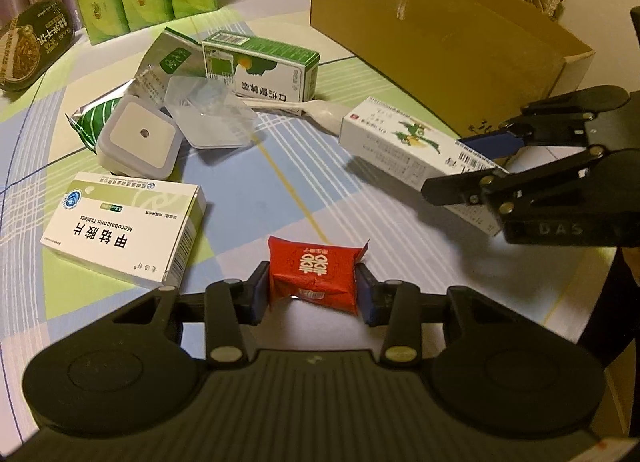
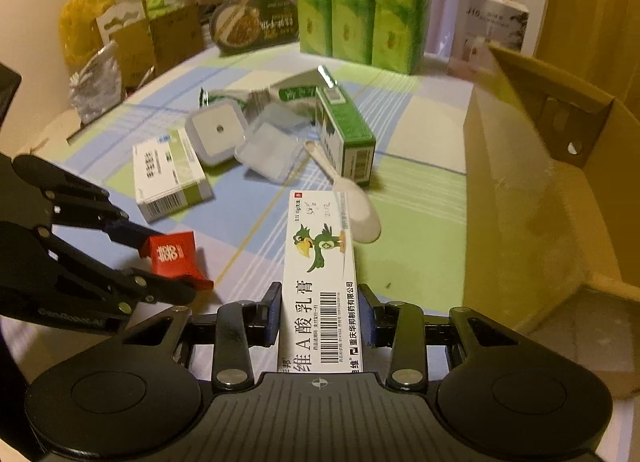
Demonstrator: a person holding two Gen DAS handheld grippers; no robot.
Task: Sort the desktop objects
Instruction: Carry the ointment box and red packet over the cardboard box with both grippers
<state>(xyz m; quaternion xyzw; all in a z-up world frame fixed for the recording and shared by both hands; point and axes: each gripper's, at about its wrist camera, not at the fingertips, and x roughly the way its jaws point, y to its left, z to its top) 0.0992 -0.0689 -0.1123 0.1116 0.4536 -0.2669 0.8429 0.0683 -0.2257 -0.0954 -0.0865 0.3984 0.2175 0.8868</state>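
Red packet [image 1: 314, 276] lower edge hidden behind left gripper [image 1: 314, 290] pads.

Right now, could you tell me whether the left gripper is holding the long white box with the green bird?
No, the left gripper grips a red packet.

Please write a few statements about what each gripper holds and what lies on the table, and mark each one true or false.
1. The left gripper is shut on the red packet. True.
2. The right gripper holds the white spoon. False: it has the long white box with a green bird between its fingers.
3. The cardboard box stands on the table. True.
4. The green-and-white box lies inside the cardboard box. False: it stands on the tablecloth.
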